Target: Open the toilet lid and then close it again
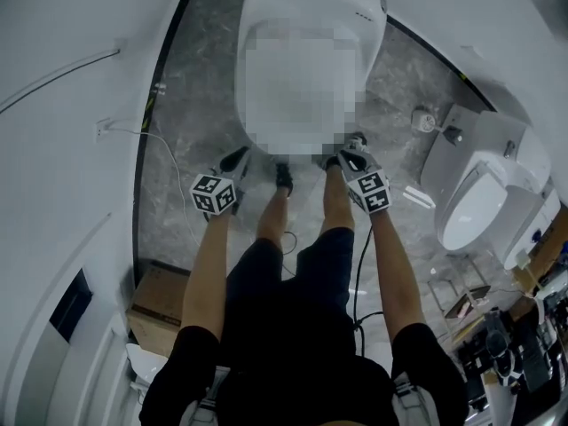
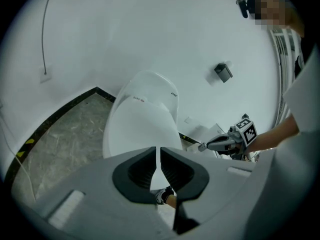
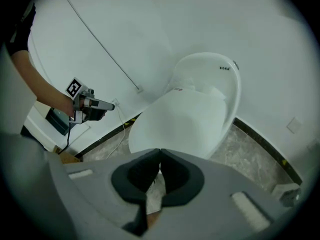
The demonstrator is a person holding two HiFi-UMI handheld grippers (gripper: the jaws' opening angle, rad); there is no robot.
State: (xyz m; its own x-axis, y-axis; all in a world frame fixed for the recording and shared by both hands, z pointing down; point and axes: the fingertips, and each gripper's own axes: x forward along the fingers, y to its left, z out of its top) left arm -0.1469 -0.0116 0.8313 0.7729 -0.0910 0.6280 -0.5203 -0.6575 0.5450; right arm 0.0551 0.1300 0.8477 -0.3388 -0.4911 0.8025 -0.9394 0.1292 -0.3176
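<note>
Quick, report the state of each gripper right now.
Left gripper: closed, holding nothing.
Right gripper: closed, holding nothing.

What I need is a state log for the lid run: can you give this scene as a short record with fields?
toilet lid: down, white
left claw: shut, empty, near the lid's front left
right claw: shut, empty, near the lid's front right
contact with lid: cannot tell
floor: grey marbled tiles
second toilet: off to the person's right
</note>
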